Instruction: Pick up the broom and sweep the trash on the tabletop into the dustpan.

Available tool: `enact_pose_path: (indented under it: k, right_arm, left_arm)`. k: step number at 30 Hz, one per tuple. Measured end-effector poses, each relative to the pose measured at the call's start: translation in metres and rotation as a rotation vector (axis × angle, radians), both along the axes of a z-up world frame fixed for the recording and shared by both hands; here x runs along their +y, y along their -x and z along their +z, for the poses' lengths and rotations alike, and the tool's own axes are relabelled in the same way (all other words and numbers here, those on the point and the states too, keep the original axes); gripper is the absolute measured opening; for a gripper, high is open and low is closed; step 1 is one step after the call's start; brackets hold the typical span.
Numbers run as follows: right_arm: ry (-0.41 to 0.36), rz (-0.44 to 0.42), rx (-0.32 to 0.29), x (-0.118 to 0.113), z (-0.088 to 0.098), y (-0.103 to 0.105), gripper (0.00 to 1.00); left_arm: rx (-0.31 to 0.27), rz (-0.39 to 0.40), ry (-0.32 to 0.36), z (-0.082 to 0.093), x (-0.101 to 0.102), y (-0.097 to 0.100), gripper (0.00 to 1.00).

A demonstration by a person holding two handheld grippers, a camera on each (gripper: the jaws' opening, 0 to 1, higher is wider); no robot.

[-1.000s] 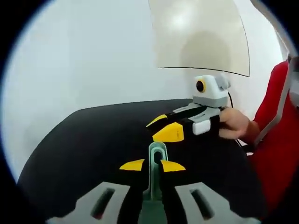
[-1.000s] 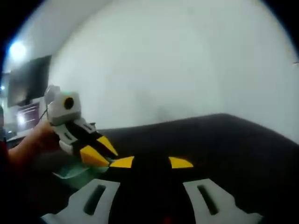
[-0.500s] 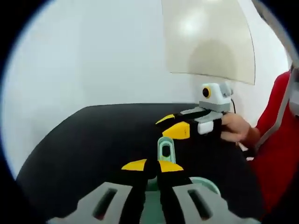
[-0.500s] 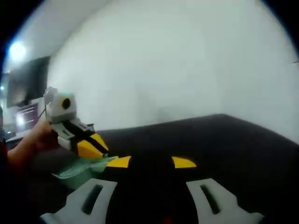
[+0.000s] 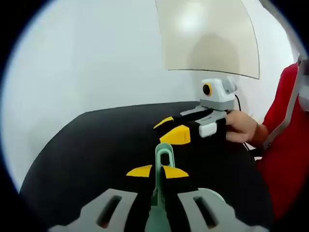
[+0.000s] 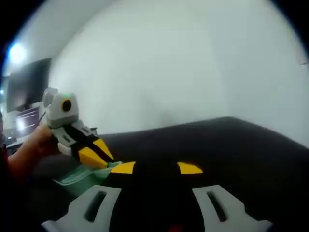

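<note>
Dustpan [image 5: 163, 212] cut off; maybe broom hidden.

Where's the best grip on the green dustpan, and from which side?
On its handle, the narrow upright strip with a slot at the end, approached from the handle end along its length. The left gripper is already shut on it that way, fingers on the flat sides. The dustpan body is wide, harder to pinch.

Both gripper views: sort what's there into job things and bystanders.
Job things:
- green dustpan handle, clamped in the left gripper
- right gripper, open with nothing between its tips
- black tabletop

Bystanders:
- beige panel on the white wall
- dark screen
</note>
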State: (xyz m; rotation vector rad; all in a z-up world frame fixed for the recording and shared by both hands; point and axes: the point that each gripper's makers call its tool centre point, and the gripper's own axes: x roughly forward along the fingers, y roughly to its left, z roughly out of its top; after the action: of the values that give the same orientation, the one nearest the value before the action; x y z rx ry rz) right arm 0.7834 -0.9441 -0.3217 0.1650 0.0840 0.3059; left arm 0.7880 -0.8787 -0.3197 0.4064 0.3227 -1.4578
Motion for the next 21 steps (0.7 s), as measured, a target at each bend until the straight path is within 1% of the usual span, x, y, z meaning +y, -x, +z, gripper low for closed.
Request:
enact_pose_path:
  k: [1, 7, 15, 21]
  right_arm:
    - [-0.003, 0.003, -0.002, 0.0, 0.001, 0.0, 0.32]
    - [-0.007, 0.006, 0.001, 0.001, 0.0, 0.0, 0.32]
    - [-0.014, 0.013, 0.0, 0.002, 0.001, 0.001, 0.31]
    - [-0.014, 0.025, 0.001, 0.005, 0.002, 0.001, 0.31]
  left_arm:
    - [0.014, -0.005, 0.015, 0.001, -0.003, 0.0, 0.05]
    - [-0.001, -0.019, 0.008, -0.002, -0.016, 0.0, 0.04]
    - [-0.003, -0.035, 0.027, 0.0, -0.022, -0.001, 0.07]
    - [-0.01, -0.048, 0.043, 0.003, -0.027, 0.0, 0.08]
